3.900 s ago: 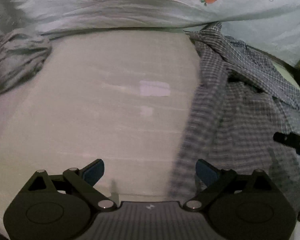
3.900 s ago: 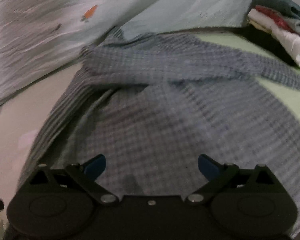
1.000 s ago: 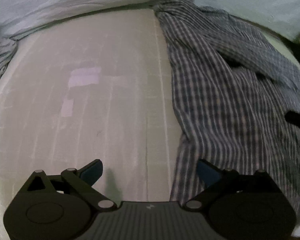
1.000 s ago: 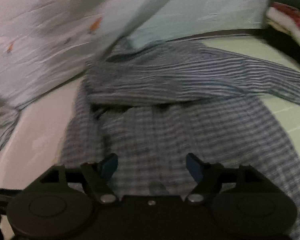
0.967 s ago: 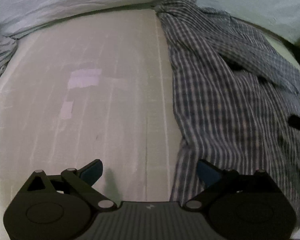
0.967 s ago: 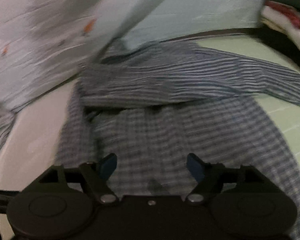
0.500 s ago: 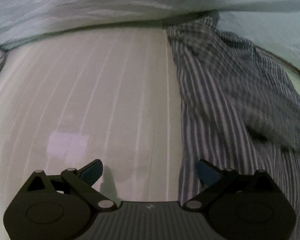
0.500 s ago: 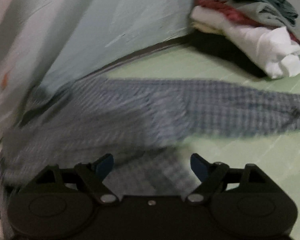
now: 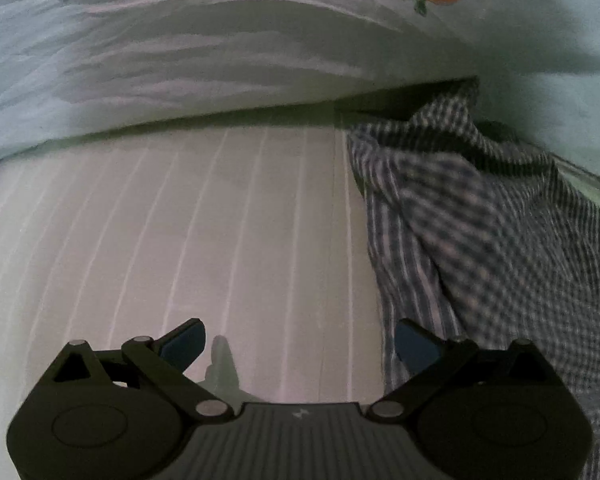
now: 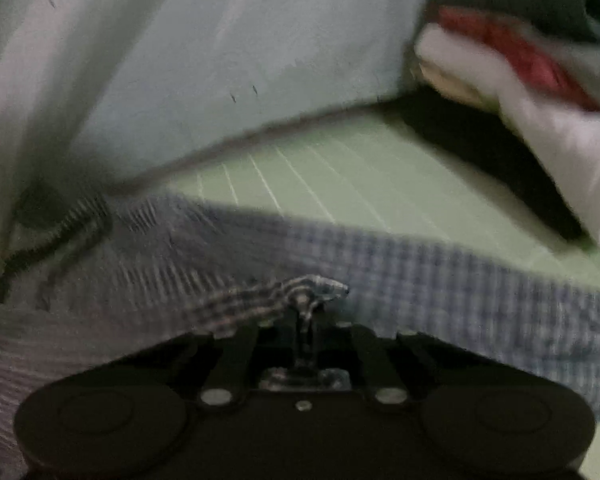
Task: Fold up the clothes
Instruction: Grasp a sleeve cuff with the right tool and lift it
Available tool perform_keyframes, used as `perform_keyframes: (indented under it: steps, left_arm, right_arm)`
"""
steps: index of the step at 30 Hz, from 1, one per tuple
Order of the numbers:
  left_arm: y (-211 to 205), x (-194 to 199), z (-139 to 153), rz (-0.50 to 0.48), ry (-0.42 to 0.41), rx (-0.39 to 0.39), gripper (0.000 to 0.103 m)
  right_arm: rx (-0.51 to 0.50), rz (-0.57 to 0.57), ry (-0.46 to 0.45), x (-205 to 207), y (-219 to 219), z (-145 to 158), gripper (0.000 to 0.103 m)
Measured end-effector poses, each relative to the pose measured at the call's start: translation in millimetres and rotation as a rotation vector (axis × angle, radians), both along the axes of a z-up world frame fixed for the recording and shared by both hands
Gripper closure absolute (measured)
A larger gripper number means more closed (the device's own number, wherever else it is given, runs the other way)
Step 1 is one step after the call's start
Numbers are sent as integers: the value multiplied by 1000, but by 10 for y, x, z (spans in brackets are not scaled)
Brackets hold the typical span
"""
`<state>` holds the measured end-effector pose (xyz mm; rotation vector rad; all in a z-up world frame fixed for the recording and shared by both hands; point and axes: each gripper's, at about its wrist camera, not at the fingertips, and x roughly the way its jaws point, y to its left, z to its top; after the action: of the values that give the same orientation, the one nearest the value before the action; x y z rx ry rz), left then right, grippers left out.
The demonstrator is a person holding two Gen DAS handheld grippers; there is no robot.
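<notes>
One checked shirt [image 9: 480, 216] lies on one striped mat [image 9: 180, 240]. One carrot-print quilt [image 9: 220, 48] and one pile of folded clothes [image 10: 532, 80] sit behind.

A blue-and-white checked shirt [image 9: 480, 240] is lying crumpled on a striped bed sheet [image 9: 220, 240], bunching up at its far end against a pale quilt [image 9: 220, 60]. One sleeve [image 10: 440, 280] is stretching flat across the green part of the sheet, while a pinched fold [image 10: 300, 292] of the fabric is standing raised in front of it.
</notes>
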<state>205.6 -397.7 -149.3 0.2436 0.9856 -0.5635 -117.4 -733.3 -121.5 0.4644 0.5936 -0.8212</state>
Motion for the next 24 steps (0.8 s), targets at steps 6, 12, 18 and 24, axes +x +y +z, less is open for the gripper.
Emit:
perform_keyframes:
  steps: [6, 12, 18, 24]
  left_arm:
    - [-153, 241, 48, 1, 0, -37, 3]
    - [-399, 405, 60, -11, 51, -114, 3]
    - [-642, 590, -3, -6, 151, -191, 3]
    - [-686, 693, -53, 5, 246, -268, 3]
  right_arm:
    - [-118, -163, -181, -123, -245, 611, 96]
    - [-187, -187, -71, -15, -570, 648, 96]
    - [-149, -194, -78, -36, -657, 594, 96]
    - [-95, -230, -108, -130, -742, 485, 96]
